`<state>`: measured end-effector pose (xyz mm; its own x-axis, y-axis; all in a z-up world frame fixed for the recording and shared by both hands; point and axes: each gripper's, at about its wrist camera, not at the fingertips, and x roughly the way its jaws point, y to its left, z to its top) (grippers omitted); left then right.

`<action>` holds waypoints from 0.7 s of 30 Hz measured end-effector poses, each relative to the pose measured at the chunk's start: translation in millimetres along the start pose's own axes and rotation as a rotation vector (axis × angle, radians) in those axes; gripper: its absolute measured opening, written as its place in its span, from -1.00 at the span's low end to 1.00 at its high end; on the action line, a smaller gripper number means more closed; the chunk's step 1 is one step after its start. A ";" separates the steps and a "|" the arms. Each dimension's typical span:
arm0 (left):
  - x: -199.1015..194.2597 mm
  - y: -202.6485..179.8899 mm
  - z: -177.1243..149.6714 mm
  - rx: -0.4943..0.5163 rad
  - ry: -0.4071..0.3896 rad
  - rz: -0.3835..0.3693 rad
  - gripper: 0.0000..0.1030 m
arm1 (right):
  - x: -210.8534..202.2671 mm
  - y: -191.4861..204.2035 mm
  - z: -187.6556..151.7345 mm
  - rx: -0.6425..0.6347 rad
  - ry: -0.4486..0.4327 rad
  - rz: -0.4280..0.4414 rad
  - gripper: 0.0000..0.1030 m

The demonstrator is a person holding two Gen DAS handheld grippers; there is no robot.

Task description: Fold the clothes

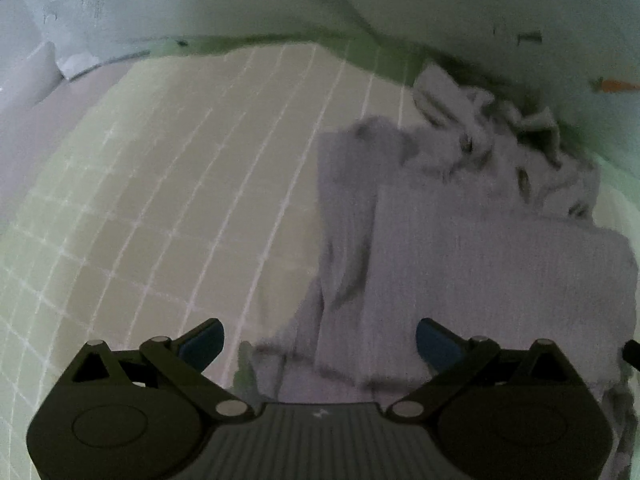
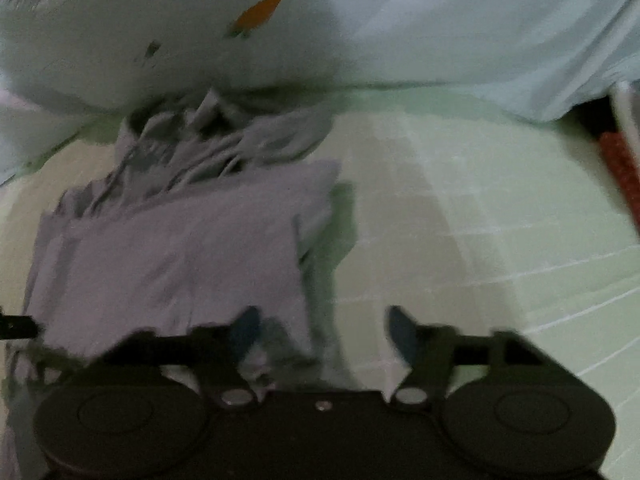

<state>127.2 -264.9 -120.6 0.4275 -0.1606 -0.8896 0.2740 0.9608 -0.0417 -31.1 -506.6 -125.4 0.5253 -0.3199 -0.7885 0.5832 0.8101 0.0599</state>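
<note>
Lilac garment [image 1: 460, 264] lay half-folded on the checked bedspread [image 1: 180, 200], its far end crumpled. Left gripper [image 1: 320, 340] and right gripper [image 2: 320, 332] were spread open, empty — several layers could be pinched together and the fold dragged apart.

Grey garment [image 1: 460, 256] [image 2: 176, 256] lies partly folded on bed, far end crumpled.
</note>
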 end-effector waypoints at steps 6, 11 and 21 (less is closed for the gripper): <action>7.2 -4.8 57.7 -0.032 -0.080 -0.058 0.96 | 16.4 -14.9 35.9 0.094 -0.065 -0.011 0.61; 30.2 -31.1 112.3 -0.028 -0.151 -0.137 0.95 | 50.9 -14.4 80.4 0.143 -0.105 0.031 0.52; 101.0 -80.9 152.6 -0.049 -0.038 -0.194 -0.58 | 127.6 10.5 133.3 0.126 -0.053 0.103 -0.26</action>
<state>279.6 -393.3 -137.6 0.4030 -0.3516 -0.8449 0.3129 0.9206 -0.2338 124.7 -604.4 -143.8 0.6166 -0.2664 -0.7408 0.5956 0.7732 0.2177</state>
